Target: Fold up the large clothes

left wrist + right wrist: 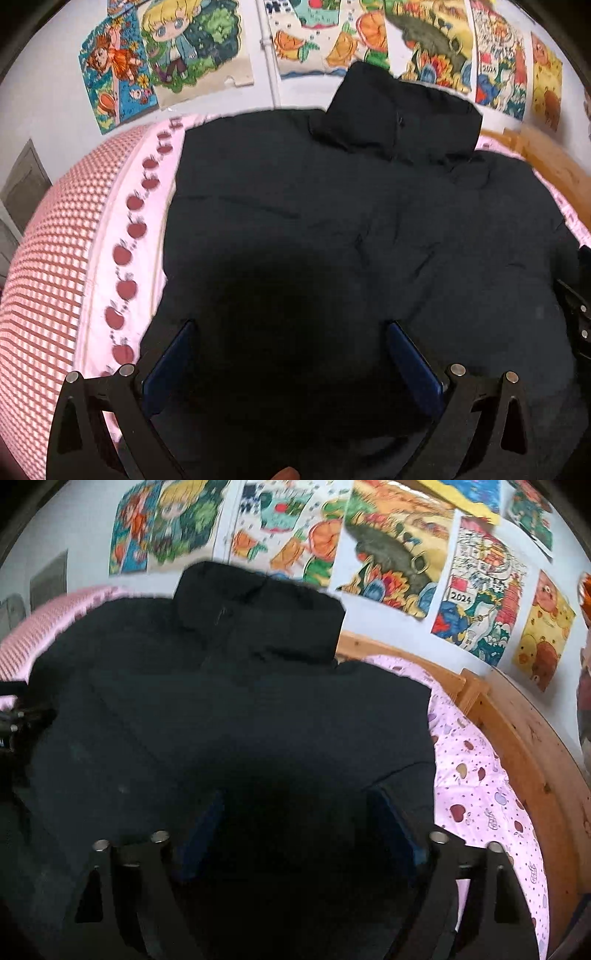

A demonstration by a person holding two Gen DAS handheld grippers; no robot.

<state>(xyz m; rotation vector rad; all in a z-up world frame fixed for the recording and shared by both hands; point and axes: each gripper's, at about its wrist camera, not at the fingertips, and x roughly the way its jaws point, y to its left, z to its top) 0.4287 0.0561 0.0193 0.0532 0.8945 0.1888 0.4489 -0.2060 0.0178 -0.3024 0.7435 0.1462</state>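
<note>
A large black padded jacket (332, 221) lies spread flat on the bed, its hood (399, 118) propped against the wall at the far end. My left gripper (291, 328) hovers low over the jacket's near left part, blue-padded fingers (173, 358) wide apart and open, with only flat fabric below. In the right wrist view the same jacket (229, 709) fills the frame. My right gripper (295, 801) is open above its near right part, close to the jacket's right edge. Nothing is pinched between either pair of pads.
The bed has a pink sheet with apple prints (480, 794) and a red-checked side (51, 258). A wooden bed frame (524, 746) runs along the right. Colourful posters (424, 40) cover the white wall behind. The right gripper's body (580, 314) shows at the left wrist view's right edge.
</note>
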